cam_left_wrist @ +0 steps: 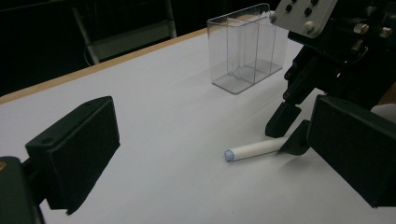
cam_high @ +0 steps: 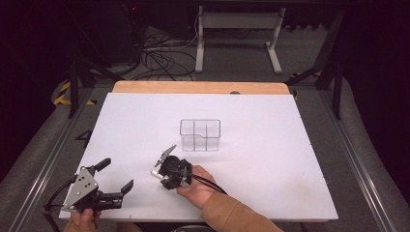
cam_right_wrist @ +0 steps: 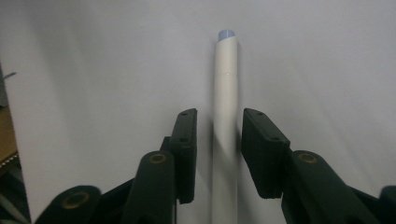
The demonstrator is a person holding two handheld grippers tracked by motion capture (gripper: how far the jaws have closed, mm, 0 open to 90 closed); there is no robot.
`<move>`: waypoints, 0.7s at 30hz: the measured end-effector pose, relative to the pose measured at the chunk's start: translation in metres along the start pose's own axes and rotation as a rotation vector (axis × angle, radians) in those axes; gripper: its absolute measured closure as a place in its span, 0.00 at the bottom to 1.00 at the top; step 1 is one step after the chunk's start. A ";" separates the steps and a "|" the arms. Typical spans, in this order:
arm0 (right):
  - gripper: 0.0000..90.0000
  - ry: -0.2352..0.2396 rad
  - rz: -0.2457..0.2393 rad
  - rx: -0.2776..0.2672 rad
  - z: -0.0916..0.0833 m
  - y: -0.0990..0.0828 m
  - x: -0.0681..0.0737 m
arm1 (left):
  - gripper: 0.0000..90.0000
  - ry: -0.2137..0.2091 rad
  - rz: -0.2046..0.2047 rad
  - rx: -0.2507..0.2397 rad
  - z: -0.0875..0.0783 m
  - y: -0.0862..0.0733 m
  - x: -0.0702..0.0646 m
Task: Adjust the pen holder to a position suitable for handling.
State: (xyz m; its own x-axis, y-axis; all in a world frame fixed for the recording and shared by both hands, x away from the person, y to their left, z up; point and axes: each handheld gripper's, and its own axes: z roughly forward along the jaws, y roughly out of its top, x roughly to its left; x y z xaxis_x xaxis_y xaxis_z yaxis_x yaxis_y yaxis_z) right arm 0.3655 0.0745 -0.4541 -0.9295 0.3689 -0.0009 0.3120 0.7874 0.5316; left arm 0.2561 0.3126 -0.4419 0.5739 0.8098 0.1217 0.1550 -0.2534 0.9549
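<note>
We see the left gripper point(cam_high: 115, 175) nearest us at the table's point(cam_high: 270, 159) front-left corner, held by a hand point(cam_high: 83, 218) at the bottom edge, jaws spread wide w/ nothing between them; in the left gripper view its two black pads point(cam_left_wrist: 77, 149) frame bare white tabletop. To its right and a bit further in, the right gripper point(cam_high: 162, 166) sits low over the surface, gripped by a hand point(cam_high: 198, 186) in a tan sleeve point(cam_high: 237, 215), cable trailing back over the wrist. In the right gripper view its jaws straddle a white pen point(cam_right_wrist: 225, 126) that lies flat on the table, pointing away along the jaws, blue-grey cap end furthest off. There's a thin gap on each side btwn pads and pen, so we read it as not clamped yet — pen between the jaws, not pinched. Left gripper view shows the same pen point(cam_left_wrist: 254, 149) lying on the table w/ the right gripper's tips down at its far end. Beyond, near table centre, stands a clear box point(cam_high: 200, 135) w/ inner dividers, upright, well apart from the pen. Wooden table edge point(cam_high: 198, 87) and floor cables point(cam_high: 159, 60) lie furthest back.
</note>
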 end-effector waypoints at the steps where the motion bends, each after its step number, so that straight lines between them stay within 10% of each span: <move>1: 0.75 -0.010 -0.008 -0.001 0.001 0.000 0.000 | 0.03 0.000 0.000 -0.002 0.000 0.000 0.000; 21: 0.87 -0.110 0.010 0.021 0.005 0.003 0.012 | 0.03 0.000 0.004 -0.003 0.001 0.000 -0.001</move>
State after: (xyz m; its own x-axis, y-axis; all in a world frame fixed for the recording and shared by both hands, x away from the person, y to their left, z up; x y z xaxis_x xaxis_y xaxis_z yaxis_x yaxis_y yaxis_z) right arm 0.3562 0.0835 -0.4572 -0.8992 0.4282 -0.0895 0.3265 0.7932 0.5140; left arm 0.2564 0.3116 -0.4421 0.5745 0.8088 0.1253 0.1504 -0.2548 0.9552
